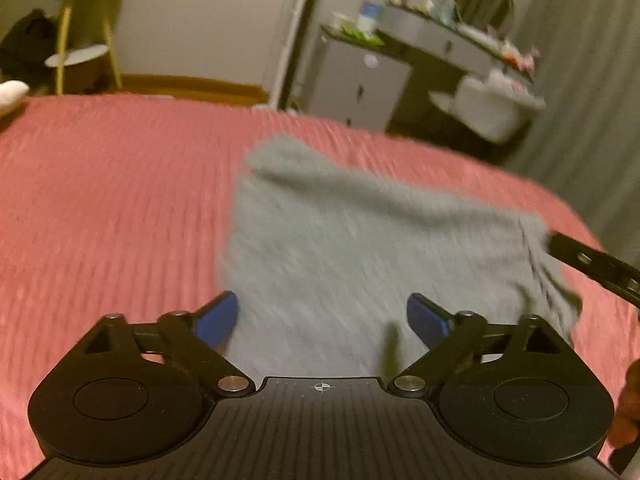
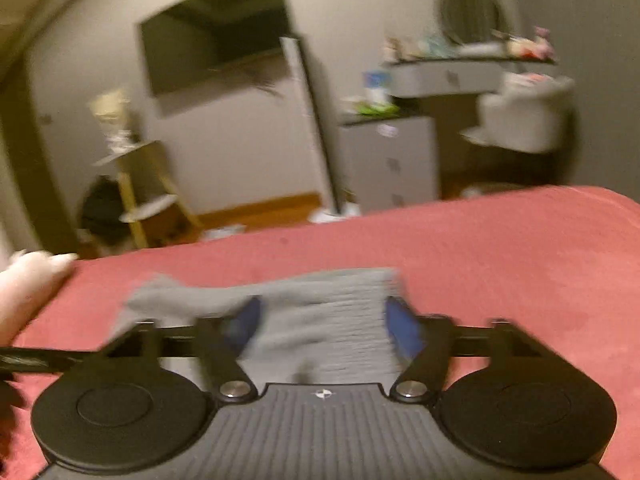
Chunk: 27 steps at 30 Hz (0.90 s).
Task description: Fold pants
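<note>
Grey pants [image 1: 360, 240] lie folded into a rough rectangle on a red bedspread [image 1: 100, 200]. My left gripper [image 1: 322, 318] is open just above the near edge of the pants, its blue pads spread wide with grey cloth showing between them. The pants also show in the right wrist view [image 2: 320, 320], blurred. My right gripper [image 2: 322, 320] is open over their right end, with cloth between the blue pads, not pinched. The right gripper's black finger [image 1: 592, 264] reaches in at the pants' right edge in the left wrist view.
The red bedspread [image 2: 520, 260] covers the bed all around the pants. A white pillow [image 2: 28, 280] lies at the left edge. Beyond the bed stand a yellow-legged shelf [image 1: 80, 40], grey drawers [image 1: 360, 84], and a dresser with a round mirror [image 1: 484, 0].
</note>
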Each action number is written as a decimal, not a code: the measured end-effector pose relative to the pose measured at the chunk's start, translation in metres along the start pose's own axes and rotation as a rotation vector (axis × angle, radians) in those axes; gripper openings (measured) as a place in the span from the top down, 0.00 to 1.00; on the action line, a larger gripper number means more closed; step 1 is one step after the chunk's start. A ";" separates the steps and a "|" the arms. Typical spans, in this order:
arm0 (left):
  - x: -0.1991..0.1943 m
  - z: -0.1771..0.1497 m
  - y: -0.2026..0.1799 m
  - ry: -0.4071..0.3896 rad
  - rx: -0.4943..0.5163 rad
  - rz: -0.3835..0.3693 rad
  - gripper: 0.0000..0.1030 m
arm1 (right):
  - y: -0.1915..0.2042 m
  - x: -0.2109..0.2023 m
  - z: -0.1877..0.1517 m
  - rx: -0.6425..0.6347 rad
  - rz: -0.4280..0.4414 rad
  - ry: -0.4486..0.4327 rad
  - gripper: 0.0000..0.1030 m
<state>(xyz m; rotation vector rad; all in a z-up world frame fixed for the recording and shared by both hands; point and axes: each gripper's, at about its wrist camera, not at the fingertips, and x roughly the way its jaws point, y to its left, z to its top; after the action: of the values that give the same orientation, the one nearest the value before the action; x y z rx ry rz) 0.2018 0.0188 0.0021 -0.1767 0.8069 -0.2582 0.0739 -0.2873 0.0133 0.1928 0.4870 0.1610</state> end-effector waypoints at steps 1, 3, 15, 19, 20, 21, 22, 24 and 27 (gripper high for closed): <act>0.004 -0.007 -0.008 0.022 0.051 0.029 0.07 | 0.007 0.003 -0.005 -0.018 0.016 0.002 0.60; 0.013 -0.026 -0.019 0.064 0.209 0.136 0.06 | 0.022 0.011 -0.022 -0.082 0.022 0.052 0.60; -0.050 -0.066 0.026 0.028 -0.082 0.208 0.03 | 0.050 -0.028 -0.099 -0.308 -0.095 0.101 0.36; -0.053 -0.080 0.004 0.056 -0.001 0.247 0.03 | 0.051 -0.029 -0.098 -0.248 -0.158 0.185 0.09; -0.055 -0.090 -0.001 0.073 0.035 0.262 0.03 | 0.048 -0.030 -0.097 -0.197 -0.172 0.225 0.05; -0.058 -0.097 -0.007 0.079 0.065 0.276 0.03 | 0.047 -0.034 -0.096 -0.160 -0.175 0.237 0.04; -0.062 -0.104 -0.011 0.081 0.086 0.288 0.03 | 0.044 -0.039 -0.098 -0.136 -0.177 0.229 0.04; -0.071 -0.109 -0.018 0.083 0.081 0.296 0.03 | 0.047 -0.058 -0.099 -0.113 -0.191 0.198 0.04; -0.093 -0.115 -0.026 0.008 0.071 0.274 0.03 | 0.058 -0.077 -0.102 -0.100 -0.176 0.189 0.04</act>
<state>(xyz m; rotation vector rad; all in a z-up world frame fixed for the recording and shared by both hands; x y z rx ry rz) 0.0513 0.0146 -0.0053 0.0028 0.8186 -0.0293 -0.0486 -0.2312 -0.0275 0.0359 0.6799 0.0316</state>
